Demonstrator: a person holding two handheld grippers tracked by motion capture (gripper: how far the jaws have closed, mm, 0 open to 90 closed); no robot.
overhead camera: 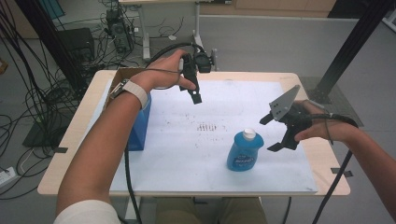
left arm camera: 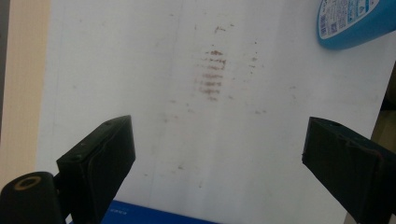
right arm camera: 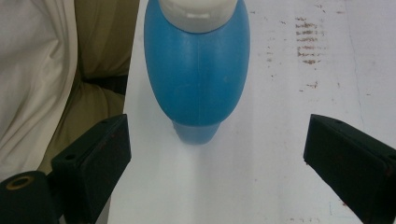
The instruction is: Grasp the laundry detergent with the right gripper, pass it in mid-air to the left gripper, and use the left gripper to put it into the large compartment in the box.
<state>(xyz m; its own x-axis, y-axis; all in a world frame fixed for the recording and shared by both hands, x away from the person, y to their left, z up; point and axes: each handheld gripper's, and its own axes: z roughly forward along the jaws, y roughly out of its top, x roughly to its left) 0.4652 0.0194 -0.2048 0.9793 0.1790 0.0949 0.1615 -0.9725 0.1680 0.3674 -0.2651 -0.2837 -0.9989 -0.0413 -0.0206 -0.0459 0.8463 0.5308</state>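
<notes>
The bottle [overhead camera: 244, 150], blue with a white cap [overhead camera: 249, 134], stands upright on the white sheet [overhead camera: 210, 154] a little right of centre and low in the high view, its label facing the camera. In the right gripper view it sits at top centre, ahead of the jaws and not between them; its cap is at the top edge.

The right claw [overhead camera: 275, 133] hangs just to the right of the bottle in the high view, apart from it, jaws spread wide and holding nothing. The grey plate [overhead camera: 285, 103] rides on top of it, and the right hand [overhead camera: 322, 128] grips it from the right edge.

Brown smudges [overhead camera: 208, 126] mark the sheet near the middle of the frame, upper left of the bottle.

The left claw [overhead camera: 195, 95] is at upper centre, held by the left hand [overhead camera: 163, 74] above the sheet, well apart from the bottle. In the left gripper view its jaws stand wide with only bare sheet between them.

A blue box [overhead camera: 139, 128] stands at the left edge of the sheet under the left forearm. The bench [overhead camera: 70, 140] shows as a pale wooden border around the sheet.
</notes>
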